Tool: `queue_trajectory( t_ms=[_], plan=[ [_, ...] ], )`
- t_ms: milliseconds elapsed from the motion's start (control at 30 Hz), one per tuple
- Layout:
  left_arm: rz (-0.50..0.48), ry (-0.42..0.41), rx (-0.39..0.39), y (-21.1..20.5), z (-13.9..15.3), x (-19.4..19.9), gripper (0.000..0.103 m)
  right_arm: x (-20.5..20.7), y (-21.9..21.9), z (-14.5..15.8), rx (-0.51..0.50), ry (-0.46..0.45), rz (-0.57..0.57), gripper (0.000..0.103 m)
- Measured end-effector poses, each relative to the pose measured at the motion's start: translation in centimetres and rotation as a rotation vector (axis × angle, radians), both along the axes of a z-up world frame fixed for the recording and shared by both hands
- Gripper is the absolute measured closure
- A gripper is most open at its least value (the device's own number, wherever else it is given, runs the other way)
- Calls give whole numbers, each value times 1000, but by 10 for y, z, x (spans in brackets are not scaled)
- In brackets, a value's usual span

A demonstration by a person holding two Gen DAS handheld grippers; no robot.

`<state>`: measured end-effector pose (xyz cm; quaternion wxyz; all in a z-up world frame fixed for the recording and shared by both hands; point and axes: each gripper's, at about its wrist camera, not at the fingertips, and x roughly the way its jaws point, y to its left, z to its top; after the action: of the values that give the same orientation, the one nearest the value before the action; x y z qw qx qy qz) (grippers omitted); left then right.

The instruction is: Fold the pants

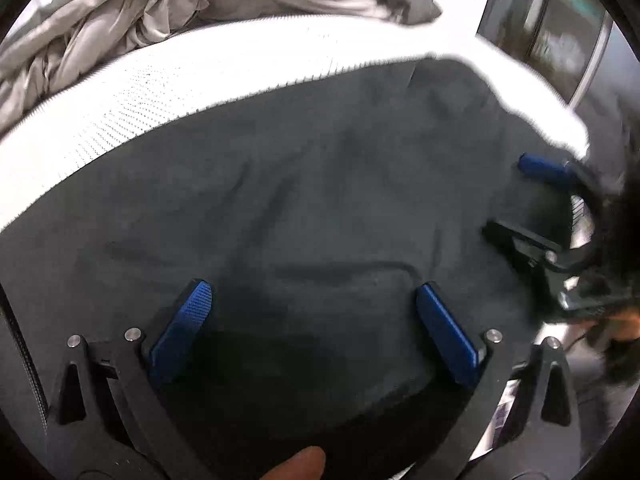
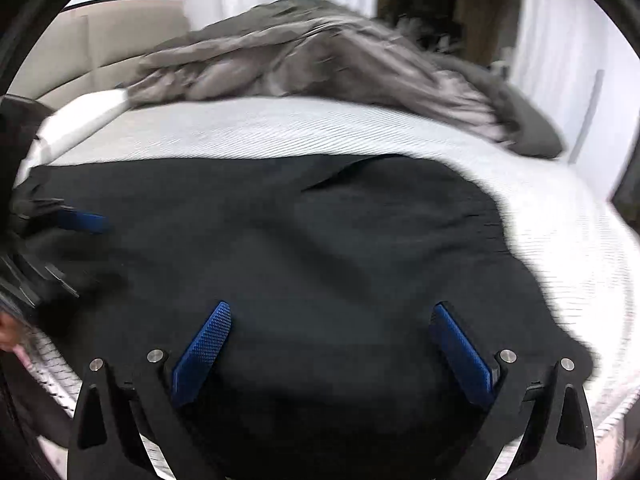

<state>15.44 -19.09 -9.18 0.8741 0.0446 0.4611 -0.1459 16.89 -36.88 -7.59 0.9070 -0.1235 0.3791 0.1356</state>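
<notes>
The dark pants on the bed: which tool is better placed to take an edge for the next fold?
Probably the right tool. The pants' free edge lies just beside its outer finger, on the white mattress. The left tool, also open, hovers over the garment's middle, far from its edges.

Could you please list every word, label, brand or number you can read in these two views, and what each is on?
None: no readable text in either view.
The dark pants show no visible label or print.
The white mattress and grey duvet are plain.
The dark panel at the upper right is too blurred to read.
</notes>
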Motion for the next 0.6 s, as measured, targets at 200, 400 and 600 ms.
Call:
queue_trajectory(
  t_ms=[200,400,600],
  plan=[
    [34,-17,-10,23,3,-19,0,-10,-21,-13,-117,-27,-6,2],
    [55,-48,-38,61,5,-41,0,-12,-70,-6,-152,-87,-191,1],
    [55,-99,-26,61,24,-49,1,-16,-36,18,-12,-124,-117,1]
  ],
)
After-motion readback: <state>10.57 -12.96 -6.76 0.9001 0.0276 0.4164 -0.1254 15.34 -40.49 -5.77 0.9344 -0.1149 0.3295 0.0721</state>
